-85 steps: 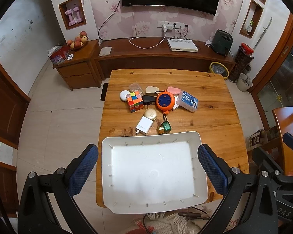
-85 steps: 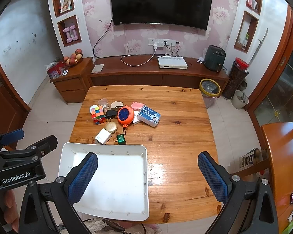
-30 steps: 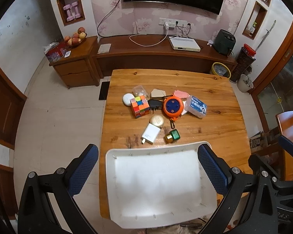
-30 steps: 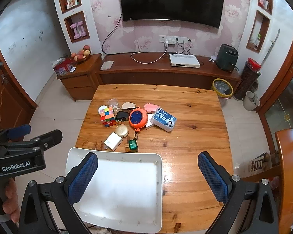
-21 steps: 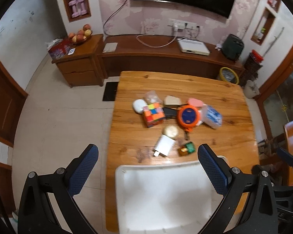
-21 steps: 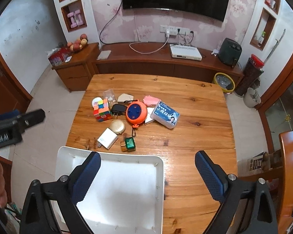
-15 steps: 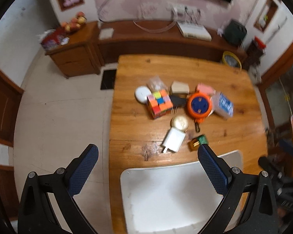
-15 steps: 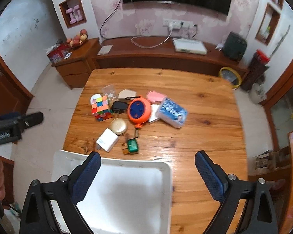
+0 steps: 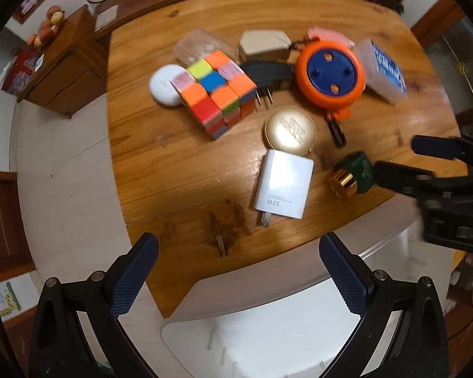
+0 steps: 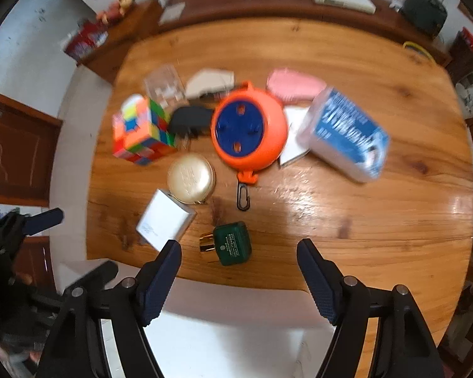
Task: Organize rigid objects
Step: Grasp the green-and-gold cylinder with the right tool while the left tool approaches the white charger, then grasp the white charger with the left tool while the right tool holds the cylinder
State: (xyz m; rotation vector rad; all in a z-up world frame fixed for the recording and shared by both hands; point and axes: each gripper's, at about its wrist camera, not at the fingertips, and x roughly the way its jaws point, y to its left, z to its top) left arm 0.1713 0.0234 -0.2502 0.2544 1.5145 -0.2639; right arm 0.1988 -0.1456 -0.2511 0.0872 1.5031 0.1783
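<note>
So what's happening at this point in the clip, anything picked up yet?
Nothing is held yet. A person has both tongs over a wooden table with small items clustered beyond a white tray. The right tongs sit over the small green bottle, jaws closing but not touching it. The left tongs are open nearest the white charger. The colourful cube, orange reel and gold compact lie untouched.

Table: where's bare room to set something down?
Free: the table's right half, below the blue-label box; the strip left of the white charger; the white tray. Crowded: the cluster around the orange reel.
</note>
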